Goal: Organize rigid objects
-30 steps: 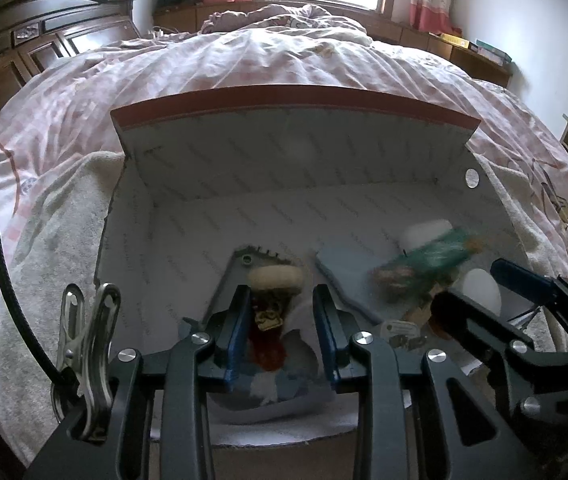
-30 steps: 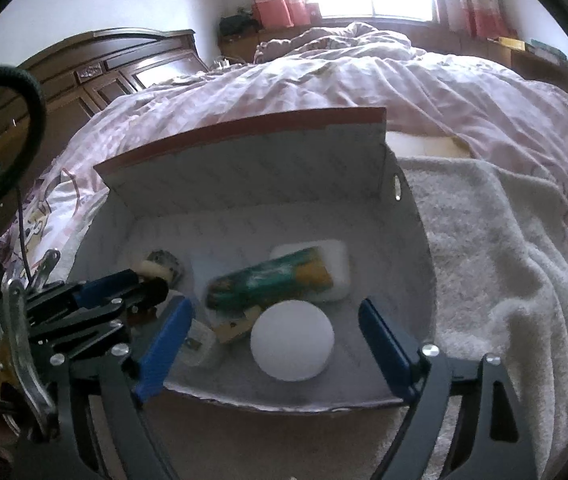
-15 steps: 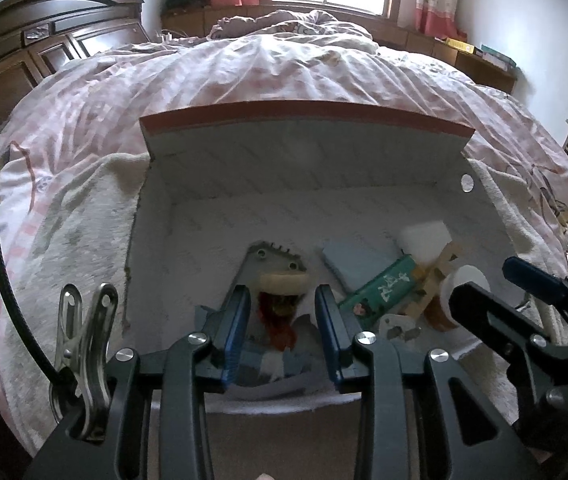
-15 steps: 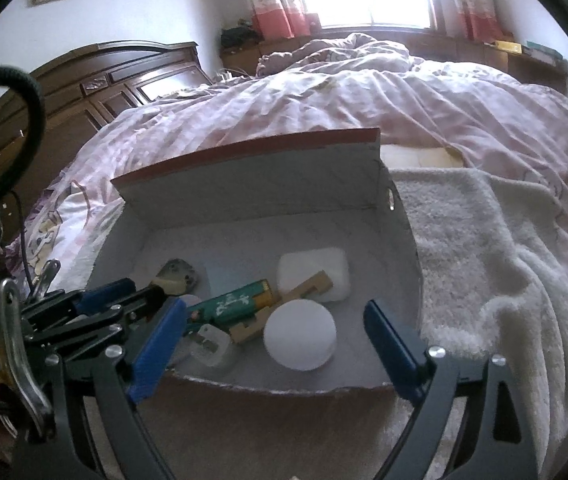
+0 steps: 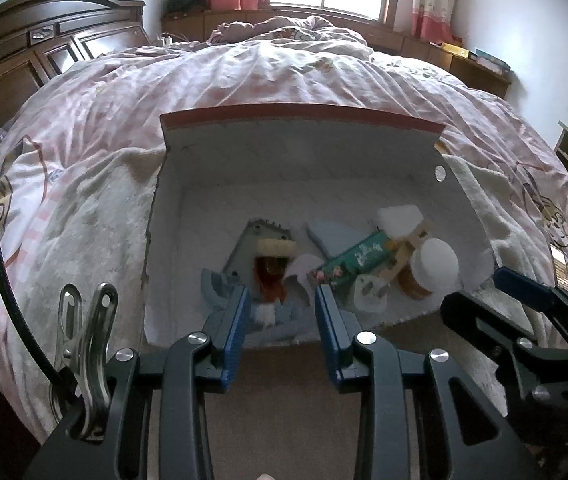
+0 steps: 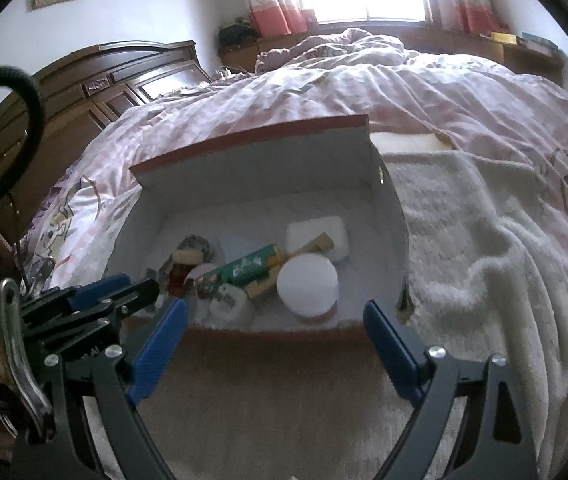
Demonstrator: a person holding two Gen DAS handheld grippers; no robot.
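An open cardboard box [image 5: 304, 152] [image 6: 251, 160] stands on a towel on the bed. It holds a green tube [image 5: 354, 262] [image 6: 243, 270], a white-lidded jar [image 5: 434, 266] [image 6: 308, 284], a white block [image 5: 398, 218] [image 6: 320, 230], a wooden piece [image 5: 402, 256], a white plug [image 5: 370, 294] [image 6: 227, 300] and a grey toy with a red mouth [image 5: 263, 254] [image 6: 187, 258]. My left gripper [image 5: 281, 300] is open and empty at the box's near edge. My right gripper [image 6: 273, 312] is wide open and empty, above the near wall.
A white towel [image 6: 484, 264] lies under and right of the box. The pink quilt [image 5: 284, 76] covers the bed behind it. A dark wooden headboard [image 6: 115, 80] stands at the left. The right gripper's fingers [image 5: 524, 292] show in the left wrist view.
Both grippers have pulled back and up from the box. The green tube has settled among the other items. The box looks smaller and further away.
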